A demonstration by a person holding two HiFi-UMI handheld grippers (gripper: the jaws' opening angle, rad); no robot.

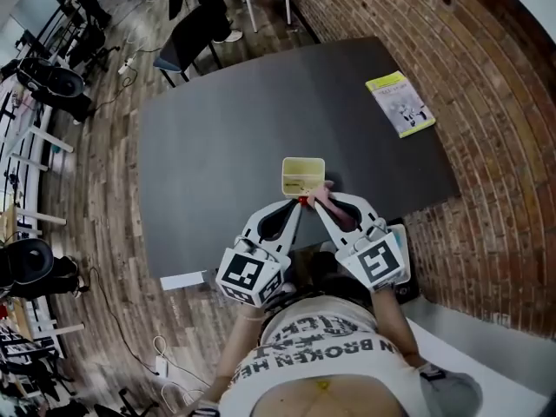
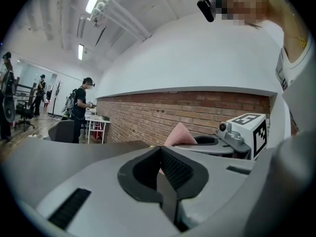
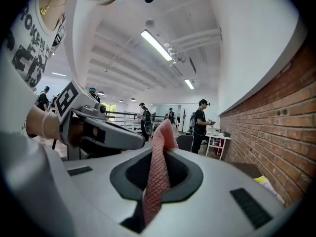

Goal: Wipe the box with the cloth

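View at the near edge of the table [image 1: 217, 137]. My right gripper [image 3: 161, 149] has its jaws clamped on the pink cloth [image 3: 157, 179]. A folded peak of cloth stands proud of the tips and the remainder trails back through the jaw opening. My left gripper [image 2: 159, 154] has its jaws pressed together with nothing between them. The pink seen beyond them in the left gripper view is the cloth carried by the other tool. The box [image 1: 303, 177], a small, shallow, pale yellow container with its open side up, rests on the dark table just ahead of both sets of tips, which converge toward its near wall. A yellow-edged booklet [image 1: 400, 104] lies well apart, toward the brick wall. I judge the cloth soft, limp and light, with a woven surface that grips well. Held by a bunched fold, as here, it leaves only a short free flap for wiping. I judge the box thin-walled and light, so it is likely to slide under a wipe. The empty tool would best steady it by a side wall or the rim, and its jaws must part first.
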